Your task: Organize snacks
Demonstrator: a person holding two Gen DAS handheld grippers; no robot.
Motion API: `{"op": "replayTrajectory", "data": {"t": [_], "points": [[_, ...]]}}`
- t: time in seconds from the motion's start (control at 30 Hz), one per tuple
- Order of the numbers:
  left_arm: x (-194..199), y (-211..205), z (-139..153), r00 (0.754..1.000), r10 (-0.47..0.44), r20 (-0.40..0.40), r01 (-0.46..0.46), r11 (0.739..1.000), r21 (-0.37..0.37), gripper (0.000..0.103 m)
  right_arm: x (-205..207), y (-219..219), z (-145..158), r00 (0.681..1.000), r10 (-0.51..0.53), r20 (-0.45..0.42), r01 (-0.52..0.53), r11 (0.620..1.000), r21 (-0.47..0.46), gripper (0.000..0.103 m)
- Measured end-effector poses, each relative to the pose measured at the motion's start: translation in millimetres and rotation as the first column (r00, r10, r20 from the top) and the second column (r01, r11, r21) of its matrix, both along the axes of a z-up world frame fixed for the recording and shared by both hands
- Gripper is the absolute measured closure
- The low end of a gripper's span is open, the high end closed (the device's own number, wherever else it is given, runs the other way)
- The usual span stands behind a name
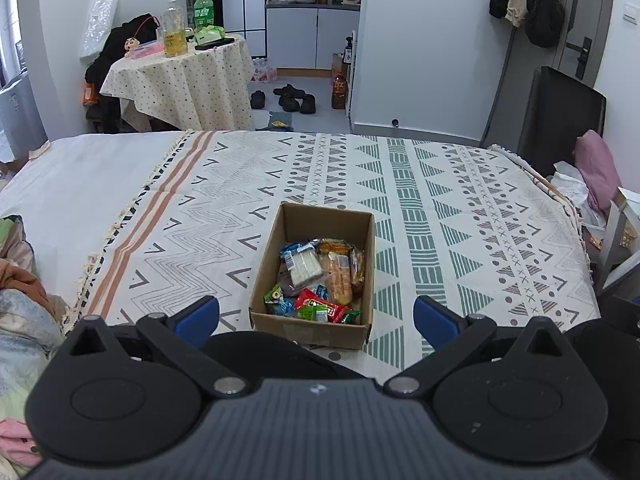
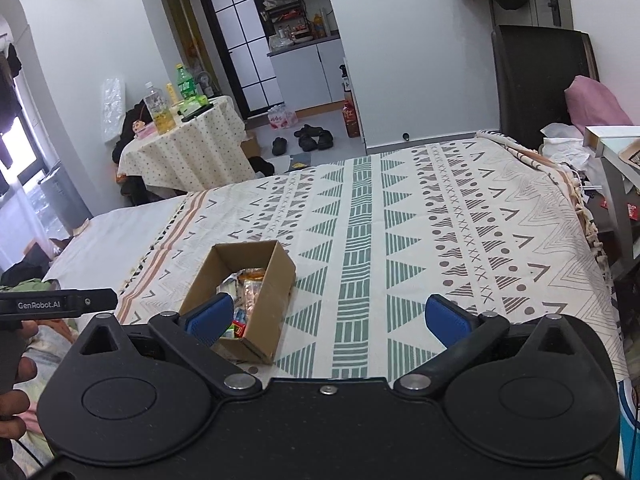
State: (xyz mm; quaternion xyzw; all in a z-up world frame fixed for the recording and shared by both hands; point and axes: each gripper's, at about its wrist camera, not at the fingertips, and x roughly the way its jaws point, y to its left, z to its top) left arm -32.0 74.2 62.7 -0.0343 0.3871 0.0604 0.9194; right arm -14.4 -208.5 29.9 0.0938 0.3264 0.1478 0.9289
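An open cardboard box (image 1: 320, 224) stands on the patterned cloth (image 1: 460, 208) in the left wrist view, holding several wrapped snacks (image 1: 316, 276): a white-and-blue pack, orange bread packs, red and green wrappers. My left gripper (image 1: 316, 316) hovers just before the box's near wall, open, blue pads wide apart and holding nothing. From the right wrist, the same box (image 2: 276, 272) sits low left with snacks (image 2: 246, 284) showing inside. My right gripper (image 2: 328, 318) is open and empty, its left pad in front of the box's near corner. The left gripper body (image 2: 56, 304) and a hand (image 2: 16, 364) show at the left edge.
The cloth covers a bed; plain sheet (image 1: 80, 176) lies left. Beyond are a round table (image 1: 180, 80) with bottles, shoes (image 1: 292, 98) on the floor, a dark chair (image 1: 560, 112), a pink pillow (image 1: 596, 164) and a white stand (image 2: 616, 168) at right. Crumpled bedding (image 1: 20, 300) lies left.
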Motion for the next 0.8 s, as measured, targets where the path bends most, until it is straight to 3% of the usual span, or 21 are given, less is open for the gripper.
{"op": "replayTrajectory", "data": {"t": [0.8], "points": [[-7.9, 9.7, 2.1, 1.000, 0.012, 0.010, -0.012, 1.000, -0.006, 0.000, -1.8, 22.0, 1.4, 1.000, 0.031, 0.001, -0.030, 0.998, -0.046, 0.000]]}}
